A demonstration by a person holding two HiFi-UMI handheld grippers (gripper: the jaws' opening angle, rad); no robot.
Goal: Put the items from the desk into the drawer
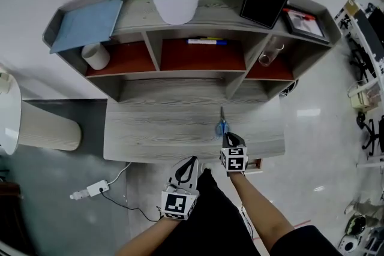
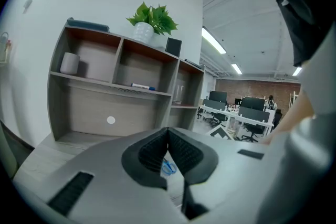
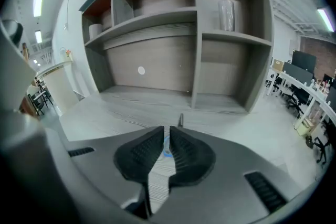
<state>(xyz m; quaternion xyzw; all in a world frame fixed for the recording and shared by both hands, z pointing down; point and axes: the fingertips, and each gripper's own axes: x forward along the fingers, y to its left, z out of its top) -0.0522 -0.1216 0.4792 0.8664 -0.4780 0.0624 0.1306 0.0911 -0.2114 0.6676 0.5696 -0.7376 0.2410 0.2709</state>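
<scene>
Jaws of the left gripper (image 2: 168, 130): clenched tip to tip, with nothing gripped between them.
Jaws of the right gripper (image 3: 167, 131): held narrowly apart, with nothing pressed; a blue handle is seen through the gap.
Scissors (image 1: 222, 123): laid flat on the worktop (image 1: 156, 129), right of its middle and near its front edge.
Long axis: run front to back across the worktop.
Pointing: the blades are turned toward the shelf unit (image 1: 180, 90), the blue handles toward the person.
Right gripper position: brought just behind the handle end; contact cannot be made out.
Left gripper position: held off the front edge, apart from the scissors.
Shelf contents: a white cup (image 1: 96, 56), pens (image 1: 207, 41) and a glass (image 1: 270, 52) are kept in the compartments.
</scene>
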